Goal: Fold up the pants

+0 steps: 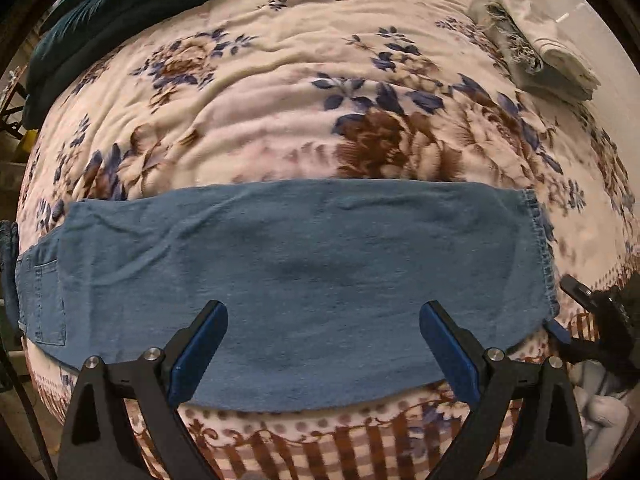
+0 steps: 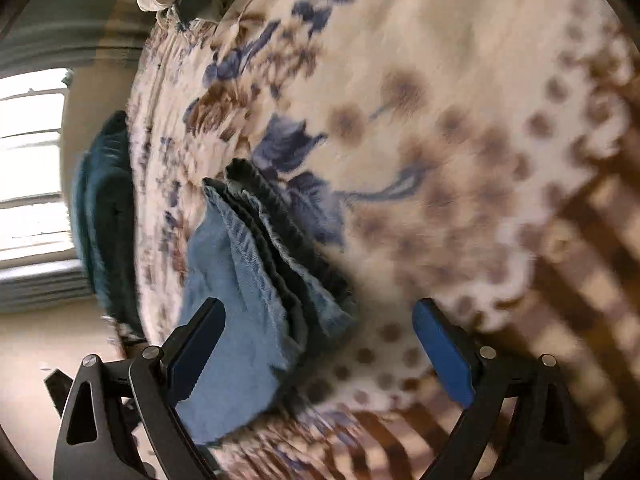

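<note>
Blue denim pants [image 1: 304,272] lie flat across the near part of a floral blanket [image 1: 280,92], folded lengthwise, back pocket at the left, leg hems at the right. My left gripper [image 1: 324,344] hovers straight above the middle of the pants, open, with nothing between its blue pads. In the right wrist view the stacked leg hems [image 2: 256,264] lie just ahead of my right gripper [image 2: 316,344], which is open; the hems sit loose beside its left finger [image 2: 196,352], unpinched. The right gripper's black tip [image 1: 592,300] shows at the right of the left wrist view.
A dark teal cloth [image 1: 120,12] lies at the bed's far left, seen again [image 2: 104,216] beyond the blanket edge. Folded pale garments [image 1: 540,56] sit at the far right corner. The blanket's checked border [image 1: 320,448] hangs over the near edge. A bright window [image 2: 32,160] is at left.
</note>
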Demonstrator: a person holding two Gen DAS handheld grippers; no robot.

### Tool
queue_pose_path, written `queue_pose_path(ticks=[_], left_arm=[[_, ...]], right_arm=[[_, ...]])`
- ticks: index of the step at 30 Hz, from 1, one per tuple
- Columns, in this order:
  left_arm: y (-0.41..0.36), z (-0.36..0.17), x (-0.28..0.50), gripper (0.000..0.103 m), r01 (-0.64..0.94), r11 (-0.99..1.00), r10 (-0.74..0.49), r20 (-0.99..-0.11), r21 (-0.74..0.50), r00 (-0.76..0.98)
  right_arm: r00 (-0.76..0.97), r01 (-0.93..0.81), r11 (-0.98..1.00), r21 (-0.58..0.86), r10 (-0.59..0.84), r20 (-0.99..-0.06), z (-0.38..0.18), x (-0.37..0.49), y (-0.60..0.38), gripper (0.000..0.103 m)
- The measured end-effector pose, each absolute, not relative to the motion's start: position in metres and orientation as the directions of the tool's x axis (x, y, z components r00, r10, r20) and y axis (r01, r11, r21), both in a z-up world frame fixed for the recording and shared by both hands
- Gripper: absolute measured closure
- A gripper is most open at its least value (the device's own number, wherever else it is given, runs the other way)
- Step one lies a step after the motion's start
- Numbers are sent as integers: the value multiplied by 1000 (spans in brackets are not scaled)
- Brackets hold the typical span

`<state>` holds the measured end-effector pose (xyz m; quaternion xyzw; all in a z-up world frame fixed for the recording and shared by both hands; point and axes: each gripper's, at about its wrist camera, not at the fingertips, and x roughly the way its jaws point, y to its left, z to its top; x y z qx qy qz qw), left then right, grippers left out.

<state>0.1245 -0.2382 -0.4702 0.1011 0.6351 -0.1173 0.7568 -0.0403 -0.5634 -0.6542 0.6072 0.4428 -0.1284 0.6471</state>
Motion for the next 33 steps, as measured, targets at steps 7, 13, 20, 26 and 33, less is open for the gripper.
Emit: queue_pose_path(ticks=[7, 13, 20, 26, 33], left_arm=[[-234, -464, 124, 5, 318, 947, -13, -984, 45, 178], [-222, -470, 125, 5, 302, 949, 36, -981, 94, 191], [-220, -482, 122, 5, 305, 946, 60, -983, 112, 175], [-214, -486, 121, 5, 302, 945, 72, -982, 123, 173], [-209, -484, 125, 5, 281, 953, 63, -983, 111, 174]], right_arm=[[542, 743, 255, 619, 314, -779, -646, -26, -546, 17], [484, 692, 547, 471, 132, -865, -584, 0, -525, 36], [289, 660, 679, 321, 165, -943, -615, 39, -503, 92], [278, 754, 593, 283, 104, -955, -613, 5, -511, 94], [475, 795, 273, 542, 275, -836, -624, -34, -535, 32]])
